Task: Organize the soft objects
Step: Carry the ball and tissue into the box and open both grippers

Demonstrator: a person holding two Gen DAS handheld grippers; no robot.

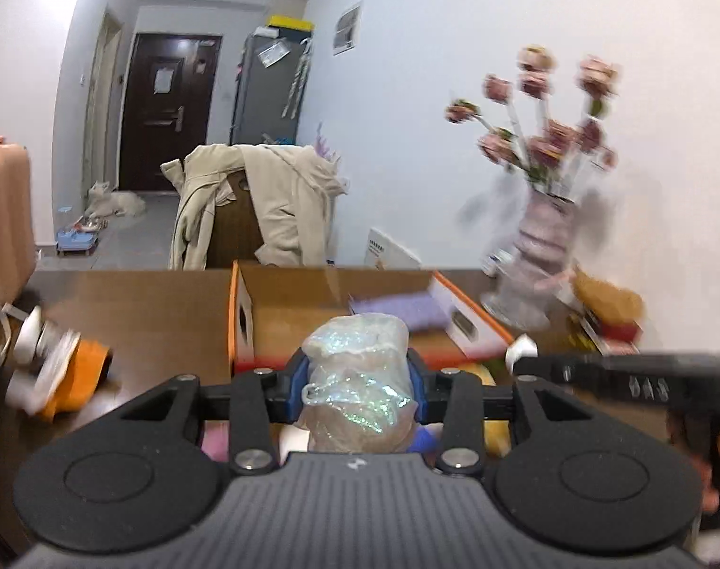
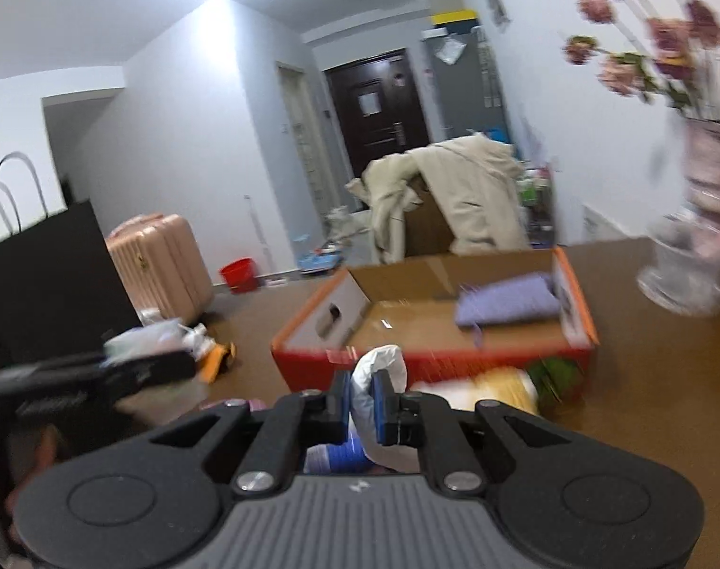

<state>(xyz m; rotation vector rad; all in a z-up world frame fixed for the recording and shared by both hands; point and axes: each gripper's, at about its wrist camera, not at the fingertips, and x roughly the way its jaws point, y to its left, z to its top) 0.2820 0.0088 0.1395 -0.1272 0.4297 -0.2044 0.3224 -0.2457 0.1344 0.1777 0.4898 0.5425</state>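
A crinkled iridescent bag (image 1: pixel 360 379) sits clamped in my left gripper (image 1: pixel 360 374), just short of the orange cardboard box (image 2: pixel 575 294) where a lilac cloth (image 2: pixel 506 303) already lies. My right gripper (image 2: pixel 362 403) pinches a white soft piece (image 2: pixel 383 367). I judge both should clear the near wall before release.

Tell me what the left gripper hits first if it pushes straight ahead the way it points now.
Probably the near wall of the orange cardboard box, directly beyond the iridescent soft bundle the left gripper holds; depth is unclear.
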